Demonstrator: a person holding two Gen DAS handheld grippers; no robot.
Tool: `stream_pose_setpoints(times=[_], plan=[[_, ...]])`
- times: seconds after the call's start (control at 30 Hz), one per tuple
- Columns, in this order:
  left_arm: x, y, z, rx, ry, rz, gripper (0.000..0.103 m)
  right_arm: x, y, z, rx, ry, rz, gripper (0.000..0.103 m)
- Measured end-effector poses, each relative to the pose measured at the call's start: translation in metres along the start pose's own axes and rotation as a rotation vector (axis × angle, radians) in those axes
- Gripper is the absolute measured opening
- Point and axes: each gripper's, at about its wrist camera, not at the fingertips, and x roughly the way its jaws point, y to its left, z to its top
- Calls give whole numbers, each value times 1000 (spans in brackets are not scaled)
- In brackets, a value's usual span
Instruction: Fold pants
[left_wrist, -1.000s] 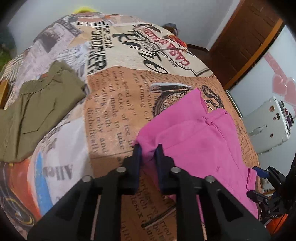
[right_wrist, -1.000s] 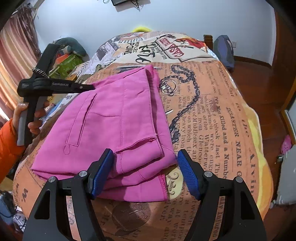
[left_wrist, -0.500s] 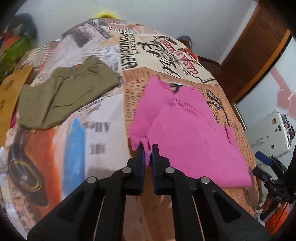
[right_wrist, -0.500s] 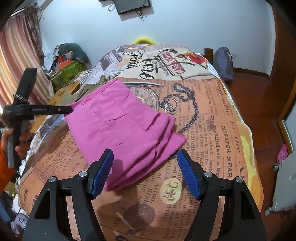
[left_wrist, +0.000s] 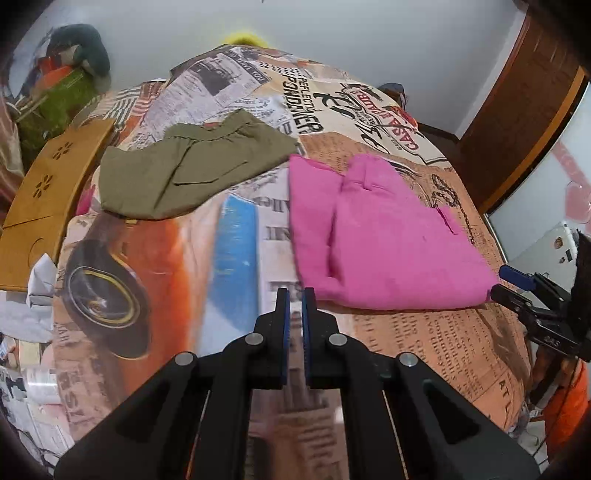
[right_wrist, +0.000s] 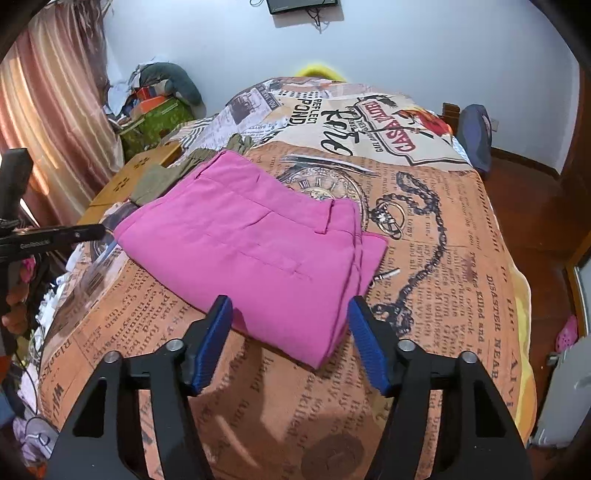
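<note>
The pink pants (left_wrist: 384, 236) lie folded into a flat stack on the printed bedspread (left_wrist: 236, 258); they also show in the right wrist view (right_wrist: 258, 251). My left gripper (left_wrist: 293, 295) is nearly shut with nothing between its pads, just clear of the stack's near left corner. My right gripper (right_wrist: 290, 314) is open and empty, its blue pads on either side of the stack's near corner, a little above the bed. It also shows at the right edge of the left wrist view (left_wrist: 517, 284).
Folded olive-green pants (left_wrist: 188, 170) lie beyond the pink stack to the left. A wooden board (left_wrist: 44, 199) lies at the bed's left edge. Boxes and clutter (right_wrist: 155, 110) are piled by the curtain. A small metal object (right_wrist: 388, 275) lies beside the pink stack.
My left gripper dragged the pink pants toward the olive pair, let go of the cloth and drew back. My right gripper stayed open while the stack slid away from it.
</note>
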Motion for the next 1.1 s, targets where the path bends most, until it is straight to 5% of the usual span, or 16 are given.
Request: stream_pose_setpoints(times=[0.33,0.57,0.9,1.1], plan=[[12,-27,17,93,1,-99,5,18,-12,-5,68,52,-20,47],[49,-33,8,161,71,-24,8,8,-20,-2,43,56,-41,47],[19,-54,67,230,-58,-30,9,18,-42,28,82,5,-32,47],[56,-81,85,260,13,-121,11,43,-52,39,93,23,-13,39]])
